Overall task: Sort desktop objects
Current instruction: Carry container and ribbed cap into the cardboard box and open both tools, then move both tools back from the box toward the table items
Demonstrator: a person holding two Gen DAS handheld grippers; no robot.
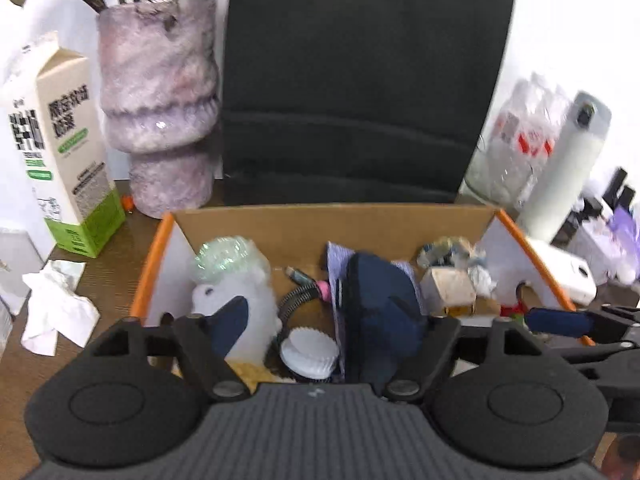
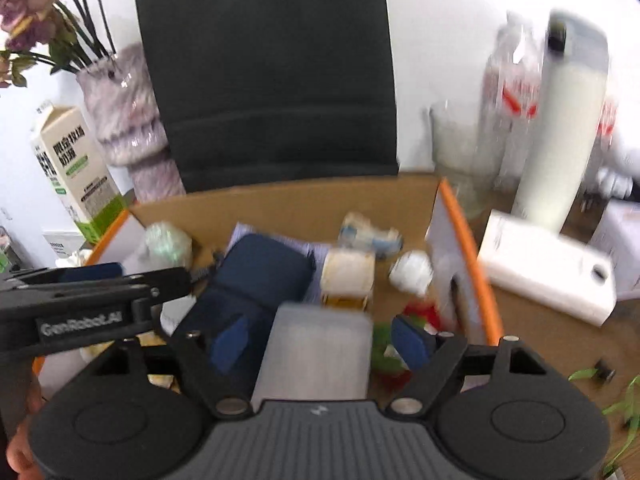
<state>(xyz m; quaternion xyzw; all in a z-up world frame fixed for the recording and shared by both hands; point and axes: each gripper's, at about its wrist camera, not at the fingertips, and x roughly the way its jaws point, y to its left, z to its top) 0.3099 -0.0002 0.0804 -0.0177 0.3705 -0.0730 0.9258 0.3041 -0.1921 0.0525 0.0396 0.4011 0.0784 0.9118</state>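
Note:
An orange-edged cardboard box point(image 1: 280, 220) sits in front of me, also in the right wrist view point(image 2: 304, 200). It holds a dark blue pouch point(image 1: 376, 300) on purple cloth, a white plush toy point(image 1: 248, 292), a white round lid point(image 1: 310, 352), a small cream carton point(image 1: 452, 290) and a cable. My left gripper point(image 1: 316, 316) hangs open over the box, empty. My right gripper point(image 2: 324, 340) is wide open; a grey-white block point(image 2: 320, 348) lies between its fingers, blurred, with gaps on both sides. The pouch also shows there point(image 2: 260, 276).
A milk carton point(image 1: 60, 140), a furry purple vase point(image 1: 160, 108) and crumpled tissue point(image 1: 56, 308) stand left of the box. A black chair back point(image 1: 360, 80) is behind it. A white bottle point(image 2: 568, 120), a glass point(image 2: 460, 160) and a white flat box point(image 2: 548, 272) are on the right.

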